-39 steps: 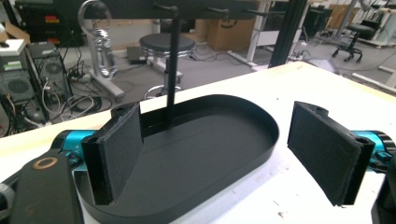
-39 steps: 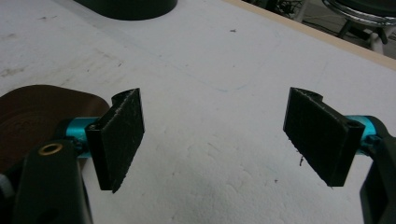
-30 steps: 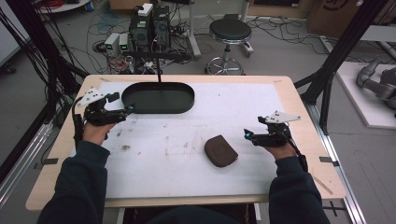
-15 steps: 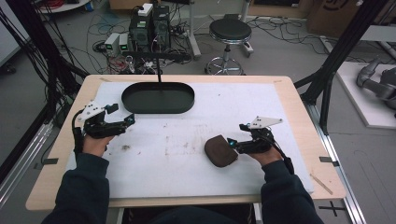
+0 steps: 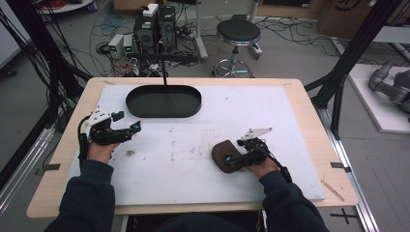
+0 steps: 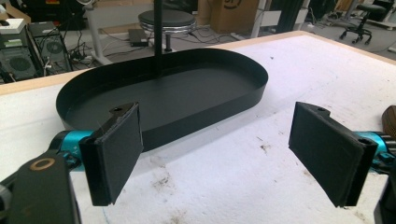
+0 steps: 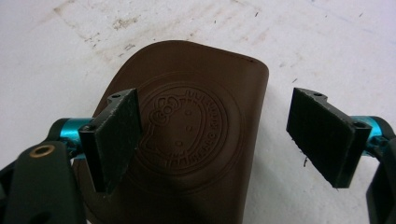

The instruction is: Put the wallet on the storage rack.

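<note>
The table (image 5: 309, 111) has a light wooden edge and a stained white top. Behind it, the grey floor (image 5: 290, 53) is covered with many black cables (image 5: 116, 58). A round black stool (image 5: 238, 33) on a chrome base stands there, beside computer boxes (image 5: 155, 26). Black frame posts (image 5: 358, 48) rise at both sides.

I see dark navy sleeves (image 5: 87, 193) on both forearms. My left gripper (image 6: 219, 154) has flat black rectangular pads (image 6: 116, 149), teal barrels behind them, and a brass-ringed screw hole low on its body. My right gripper (image 7: 215, 140) is built the same; a grey three-cornered plate (image 5: 256, 131) tops it, with a black cable trailing.
</note>
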### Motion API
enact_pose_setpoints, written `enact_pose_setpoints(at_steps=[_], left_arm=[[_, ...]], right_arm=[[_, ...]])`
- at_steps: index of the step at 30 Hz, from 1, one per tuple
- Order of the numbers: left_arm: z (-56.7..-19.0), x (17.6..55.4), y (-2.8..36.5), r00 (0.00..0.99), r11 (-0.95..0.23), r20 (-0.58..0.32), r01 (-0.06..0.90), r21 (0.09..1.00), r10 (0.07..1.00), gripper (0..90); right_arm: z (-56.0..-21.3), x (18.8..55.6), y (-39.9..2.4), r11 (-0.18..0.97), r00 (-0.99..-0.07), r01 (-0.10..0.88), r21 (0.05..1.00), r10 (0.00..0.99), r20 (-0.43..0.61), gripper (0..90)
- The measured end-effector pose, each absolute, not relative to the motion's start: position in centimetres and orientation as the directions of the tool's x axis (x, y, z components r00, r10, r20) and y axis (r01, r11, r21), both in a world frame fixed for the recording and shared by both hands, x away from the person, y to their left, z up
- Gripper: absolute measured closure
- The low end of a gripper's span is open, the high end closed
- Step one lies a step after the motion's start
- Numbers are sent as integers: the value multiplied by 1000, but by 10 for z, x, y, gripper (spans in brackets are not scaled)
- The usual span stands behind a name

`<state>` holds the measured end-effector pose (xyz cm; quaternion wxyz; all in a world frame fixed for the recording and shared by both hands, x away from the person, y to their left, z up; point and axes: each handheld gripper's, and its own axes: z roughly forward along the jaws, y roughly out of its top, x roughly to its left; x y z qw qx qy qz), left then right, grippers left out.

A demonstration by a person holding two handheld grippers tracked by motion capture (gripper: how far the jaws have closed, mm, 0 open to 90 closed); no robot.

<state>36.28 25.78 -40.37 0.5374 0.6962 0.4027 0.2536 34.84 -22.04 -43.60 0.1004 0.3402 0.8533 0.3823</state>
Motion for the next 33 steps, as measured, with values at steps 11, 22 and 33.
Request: enact_pose_setpoints(at_steps=[11, 22, 33], left_arm=[[-409, 363, 260, 535, -103, -88, 317, 943, 841, 187], [-411, 364, 259, 538, -110, -86, 322, 940, 839, 191], [-412, 362, 264, 527, -105, -86, 321, 941, 845, 201]], right_arm=[[-449, 362, -227, 412, -751, 591, 694, 595, 286, 185], [-440, 355, -220, 473, -795, 517, 714, 575, 195, 299], [-408, 347, -226, 456, -797, 395, 797, 602, 50, 615]])
